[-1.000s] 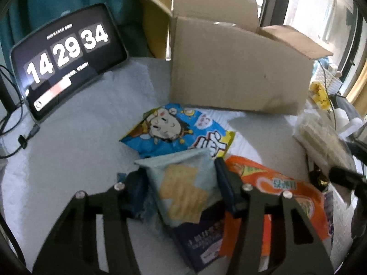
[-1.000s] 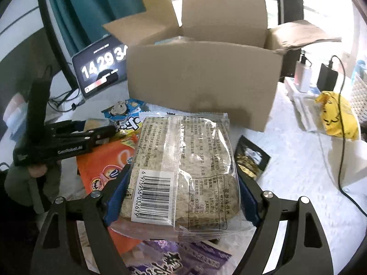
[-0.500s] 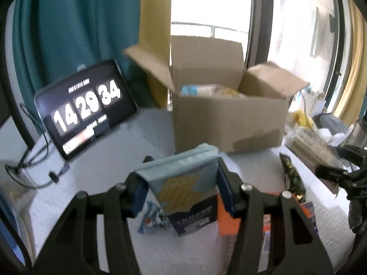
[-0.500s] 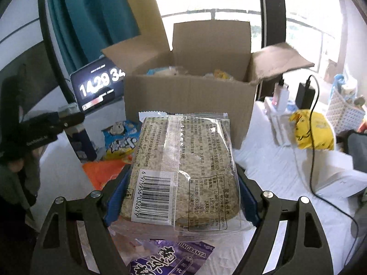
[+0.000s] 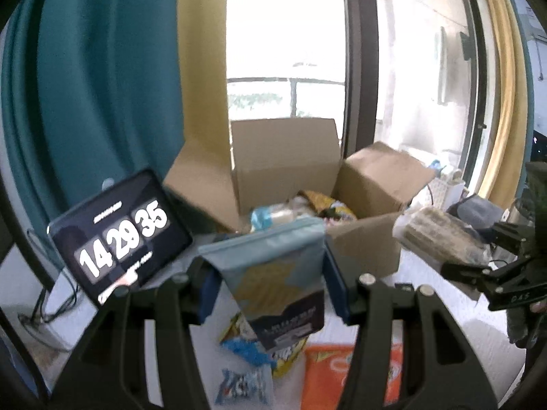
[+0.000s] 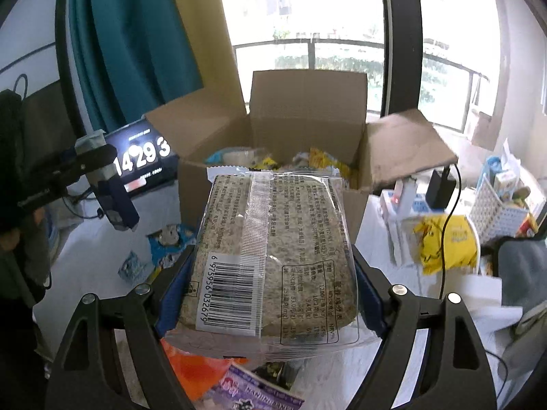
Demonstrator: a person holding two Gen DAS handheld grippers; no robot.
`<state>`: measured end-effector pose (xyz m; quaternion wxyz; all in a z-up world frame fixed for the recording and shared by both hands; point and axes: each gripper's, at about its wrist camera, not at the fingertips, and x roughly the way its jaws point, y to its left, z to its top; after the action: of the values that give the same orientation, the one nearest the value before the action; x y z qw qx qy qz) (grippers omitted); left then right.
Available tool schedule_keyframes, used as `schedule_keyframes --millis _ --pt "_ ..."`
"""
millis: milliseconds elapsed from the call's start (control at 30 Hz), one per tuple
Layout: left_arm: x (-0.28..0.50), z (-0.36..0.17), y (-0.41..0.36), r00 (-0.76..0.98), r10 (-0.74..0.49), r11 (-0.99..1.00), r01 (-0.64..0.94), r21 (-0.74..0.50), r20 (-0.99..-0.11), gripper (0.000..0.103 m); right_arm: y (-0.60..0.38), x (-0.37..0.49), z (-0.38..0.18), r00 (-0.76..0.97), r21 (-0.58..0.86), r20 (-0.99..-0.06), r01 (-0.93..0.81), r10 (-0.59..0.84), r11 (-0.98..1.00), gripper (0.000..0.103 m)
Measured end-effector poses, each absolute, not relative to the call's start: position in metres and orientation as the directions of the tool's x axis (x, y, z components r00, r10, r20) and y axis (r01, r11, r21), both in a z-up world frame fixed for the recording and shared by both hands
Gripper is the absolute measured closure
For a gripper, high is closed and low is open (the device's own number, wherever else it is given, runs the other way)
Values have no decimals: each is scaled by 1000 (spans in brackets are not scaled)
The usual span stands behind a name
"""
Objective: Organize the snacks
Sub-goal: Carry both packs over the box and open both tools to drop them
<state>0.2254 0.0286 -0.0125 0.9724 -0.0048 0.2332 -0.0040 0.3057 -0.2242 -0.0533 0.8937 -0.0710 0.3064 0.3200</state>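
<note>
1. Far left: teal curtain [image 6: 133, 51] hangs behind a tablet [image 5: 119, 239] leaning w/ a clock face on its screen.
2. Left gripper [image 5: 270, 273] is clamped on a pale-blue cracker bag [image 5: 280, 273]; blue pads press both sides, bag held upright, off the table, just near of the cardboard box [image 5: 362, 249].
3. In the right wrist view that same left gripper [image 6: 112, 188] shows at the left edge, a person's hand [image 6: 13, 235] gripping its handle.
4. On the white table [image 6: 95, 263] below: blue cartoon snack bag [image 6: 171, 239], small blue-white packet [image 6: 131, 266], orange bag [image 5: 342, 376], purple pack [image 6: 253, 393] at the near edge.
5. Centre: box stands open, flaps up & out, several snack packs already inside, incl. a yellow one [image 6: 324, 160].
6. Right gripper [image 6: 270, 280] pinches a clear-wrapped brown cake pack [image 6: 273, 256], jaws wide apart, pads tight on both sides; barcode faces the cam. Pack is lifted, near side of the box, front edge about at the box's front wall.
7. Right of box: charger w/ black cable [image 6: 441, 191], yellow bag [image 6: 444, 239], white mesh basket [image 6: 499, 205] w/ small items.
</note>
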Motion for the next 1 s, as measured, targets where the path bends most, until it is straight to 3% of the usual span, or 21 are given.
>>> schedule_keyframes --millis 500,1000 --pt "285 12 20 920 -62 998 63 -8 -387 49 -208 352 -13 682 38 -515 -587 519 809 18" --pt "373 7 38 925 -23 1000 21 -11 -379 49 -184 422 -5 702 63 -481 -569 525 820 18"
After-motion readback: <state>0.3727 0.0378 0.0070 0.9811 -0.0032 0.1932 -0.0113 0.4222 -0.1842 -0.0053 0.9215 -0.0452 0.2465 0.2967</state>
